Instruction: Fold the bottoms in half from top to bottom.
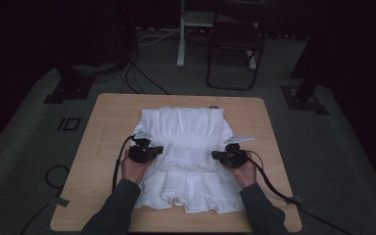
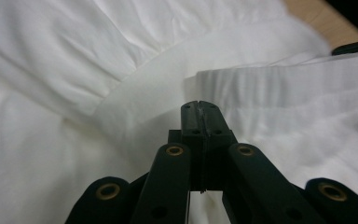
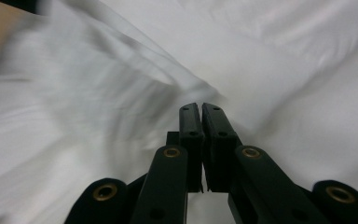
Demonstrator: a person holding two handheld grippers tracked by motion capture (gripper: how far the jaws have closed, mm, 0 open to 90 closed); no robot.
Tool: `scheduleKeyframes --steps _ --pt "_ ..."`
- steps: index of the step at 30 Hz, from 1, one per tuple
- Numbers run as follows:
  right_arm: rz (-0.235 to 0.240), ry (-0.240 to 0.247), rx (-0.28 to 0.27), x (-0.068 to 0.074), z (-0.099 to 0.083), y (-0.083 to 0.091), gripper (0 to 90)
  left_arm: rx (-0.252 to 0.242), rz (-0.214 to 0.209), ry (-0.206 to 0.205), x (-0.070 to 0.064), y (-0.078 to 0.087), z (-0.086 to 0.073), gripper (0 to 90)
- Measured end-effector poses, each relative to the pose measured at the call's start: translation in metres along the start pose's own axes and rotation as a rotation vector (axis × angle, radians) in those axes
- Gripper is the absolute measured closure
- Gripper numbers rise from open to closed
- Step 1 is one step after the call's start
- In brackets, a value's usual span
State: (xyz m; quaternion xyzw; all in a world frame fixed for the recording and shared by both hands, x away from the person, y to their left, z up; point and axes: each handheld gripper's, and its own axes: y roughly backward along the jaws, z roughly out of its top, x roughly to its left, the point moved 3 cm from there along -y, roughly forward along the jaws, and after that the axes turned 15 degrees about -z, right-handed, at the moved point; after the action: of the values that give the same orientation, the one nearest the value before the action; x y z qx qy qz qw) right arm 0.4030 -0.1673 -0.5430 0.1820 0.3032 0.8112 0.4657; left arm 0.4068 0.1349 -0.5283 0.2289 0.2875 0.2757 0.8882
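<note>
A white dress [image 1: 186, 127] lies flat on the wooden table [image 1: 108, 128], with its gathered band [image 1: 186, 157] folded across the middle. My left gripper [image 1: 158, 150] is at the band's left end and my right gripper [image 1: 215, 155] at its right end. In the left gripper view the jaws [image 2: 199, 104] are pressed together, with a thin pale line of cloth between them and the band's [image 2: 279, 88] corner just ahead. In the right gripper view the jaws [image 3: 200, 106] are together where creases of the dress [image 3: 270, 70] run into the tips. A hand holds each gripper.
Bare wood borders the dress on the left, right and far sides. Cables [image 1: 118, 166] trail from both grippers over the table's near edge. A dark chair [image 1: 235, 49] and stand legs [image 1: 180, 44] are on the floor beyond the table.
</note>
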Motion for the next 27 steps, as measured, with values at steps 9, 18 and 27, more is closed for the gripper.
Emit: scheduleKeyframes --steps 9,18,27 --pt "0.017 -0.034 0.061 0.0 -0.001 -0.042 82.7 0.101 0.025 0.007 0.01 -0.038 -0.01 83.6" --pt "0.158 0.063 -0.059 0.015 -0.01 -0.005 77.8 0.083 -0.094 -0.096 -0.027 -0.012 -0.037 76.3" --pt "0.198 0.103 -0.122 0.028 -0.01 0.014 72.6 0.024 -0.125 -0.117 -0.04 -0.006 -0.035 68.8"
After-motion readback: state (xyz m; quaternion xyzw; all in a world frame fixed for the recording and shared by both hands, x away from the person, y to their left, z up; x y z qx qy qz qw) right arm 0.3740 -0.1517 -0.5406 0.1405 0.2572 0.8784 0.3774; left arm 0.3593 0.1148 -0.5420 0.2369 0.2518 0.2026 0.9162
